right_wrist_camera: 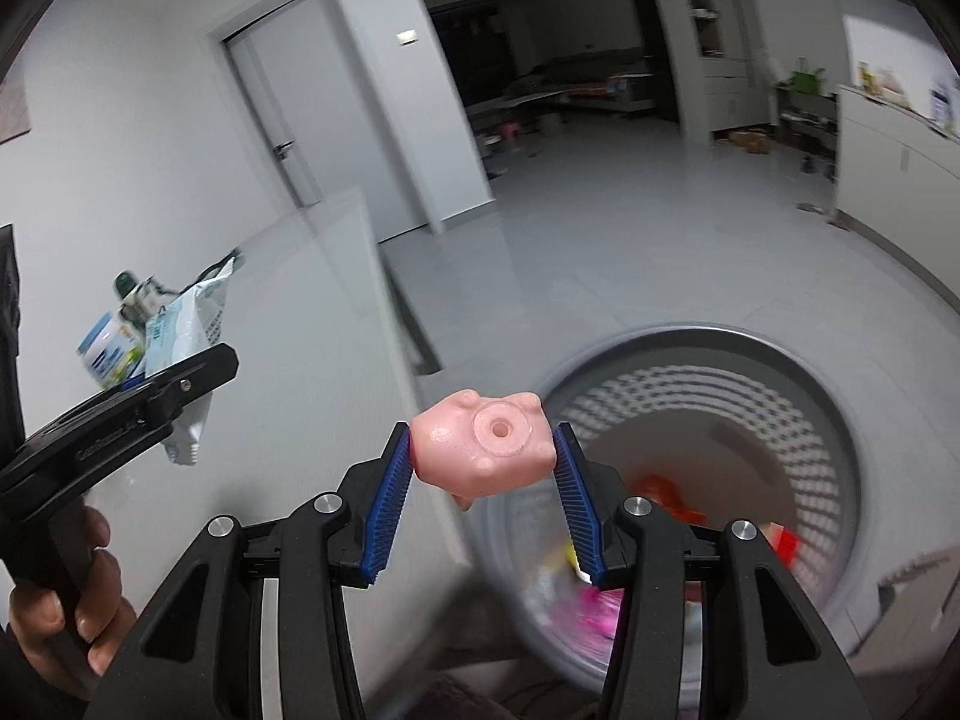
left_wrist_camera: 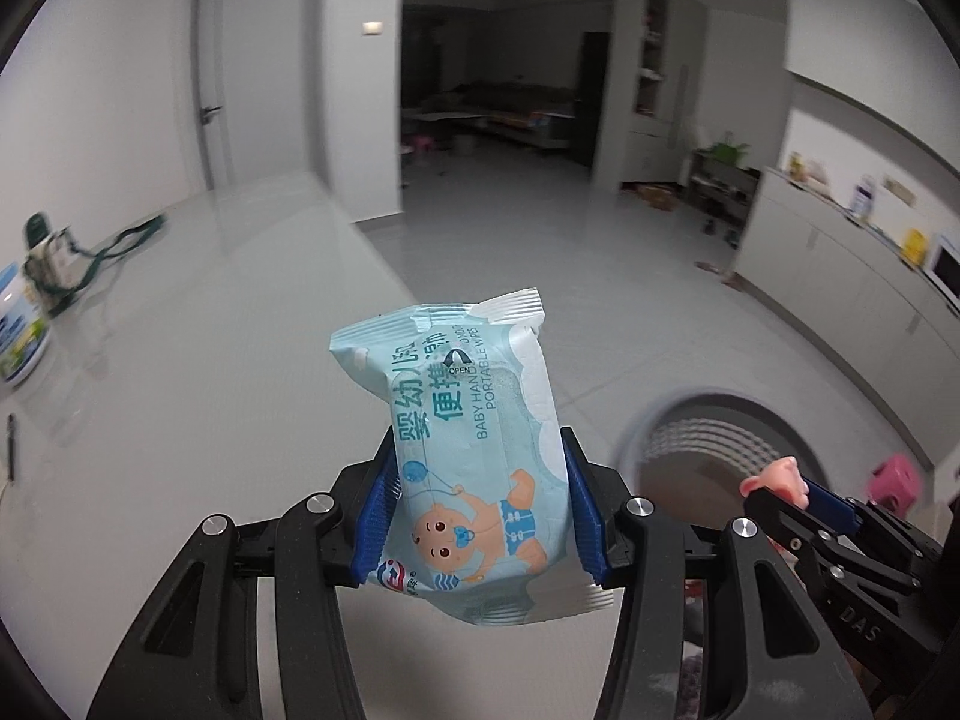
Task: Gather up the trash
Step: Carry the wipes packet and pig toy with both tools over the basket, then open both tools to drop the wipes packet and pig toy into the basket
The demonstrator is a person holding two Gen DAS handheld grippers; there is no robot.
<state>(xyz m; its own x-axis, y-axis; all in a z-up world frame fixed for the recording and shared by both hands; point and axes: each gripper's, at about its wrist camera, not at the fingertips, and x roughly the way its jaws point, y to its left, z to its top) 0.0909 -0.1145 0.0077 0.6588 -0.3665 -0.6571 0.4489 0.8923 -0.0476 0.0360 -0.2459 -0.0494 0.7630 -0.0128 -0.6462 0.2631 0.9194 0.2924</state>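
My left gripper (left_wrist_camera: 477,450) is shut on a light blue pack of baby wipes (left_wrist_camera: 468,444), held upright above the white table (left_wrist_camera: 210,330). In the right wrist view the same pack (right_wrist_camera: 186,336) shows at the left in the left gripper. My right gripper (right_wrist_camera: 483,441) is shut on a small pink rubber pig toy (right_wrist_camera: 480,450), hanging beside the table edge over the floor. The pig (left_wrist_camera: 774,480) also shows at the right of the left wrist view. A grey mesh waste basket (right_wrist_camera: 834,450) stands on the floor just right of it, with colourful scraps inside.
A blue and white tin (left_wrist_camera: 18,336) and a green-strapped bag (left_wrist_camera: 60,258) sit at the table's far left. A person's hand (right_wrist_camera: 66,612) holds the left gripper's handle. A counter with a microwave (left_wrist_camera: 942,270) runs along the right wall. Tiled floor (left_wrist_camera: 510,210) stretches toward a dark room.
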